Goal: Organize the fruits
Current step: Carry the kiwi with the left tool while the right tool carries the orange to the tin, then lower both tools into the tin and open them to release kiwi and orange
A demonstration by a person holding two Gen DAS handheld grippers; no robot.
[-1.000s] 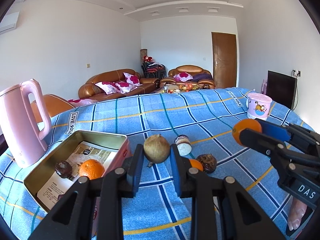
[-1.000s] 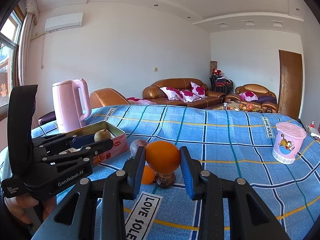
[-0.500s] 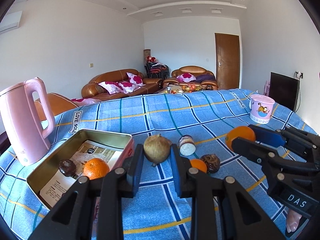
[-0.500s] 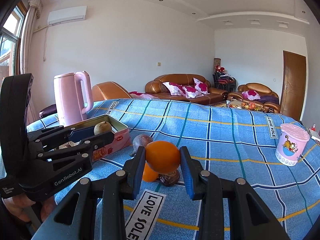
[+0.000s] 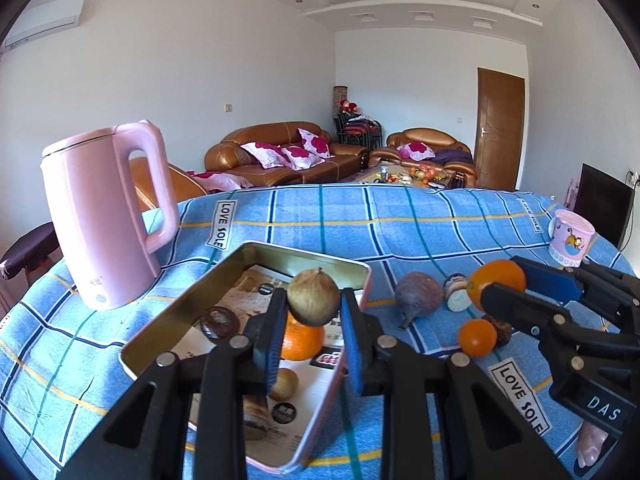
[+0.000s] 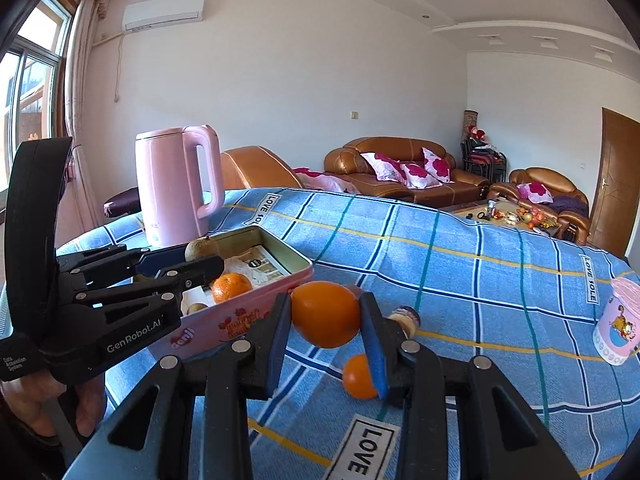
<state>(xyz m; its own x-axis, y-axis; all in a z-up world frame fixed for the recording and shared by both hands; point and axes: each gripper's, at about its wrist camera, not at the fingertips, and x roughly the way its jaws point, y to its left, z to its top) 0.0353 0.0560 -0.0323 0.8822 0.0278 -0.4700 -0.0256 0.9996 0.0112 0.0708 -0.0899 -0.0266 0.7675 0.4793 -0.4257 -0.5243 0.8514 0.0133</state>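
Note:
My left gripper point(image 5: 313, 310) is shut on a brown round fruit point(image 5: 313, 297) and hangs over the open pink tin point(image 5: 310, 257). In the tin lie an orange point(image 5: 303, 342), a dark fruit point(image 5: 219, 322) and a small tan fruit point(image 5: 285, 384). My right gripper point(image 6: 325, 316) is shut on a large orange point(image 6: 325, 314), above the cloth just right of the tin point(image 6: 240, 320). A purple fruit point(image 5: 418, 294), a small orange point(image 5: 478, 337) and a dark wrinkled fruit point(image 5: 505, 330) rest on the cloth.
A pink kettle point(image 5: 100, 216) stands left of the tin. A small jar point(image 5: 456, 293) lies among the loose fruits, and a pink cartoon cup point(image 5: 571, 234) stands at the far right. The blue checked cloth point(image 5: 400, 220) covers the table; sofas stand behind.
Both grippers have swung left with their fruits. The left one, earlier right of the tin, now hangs over it. The right one with the orange has come close to the tin.

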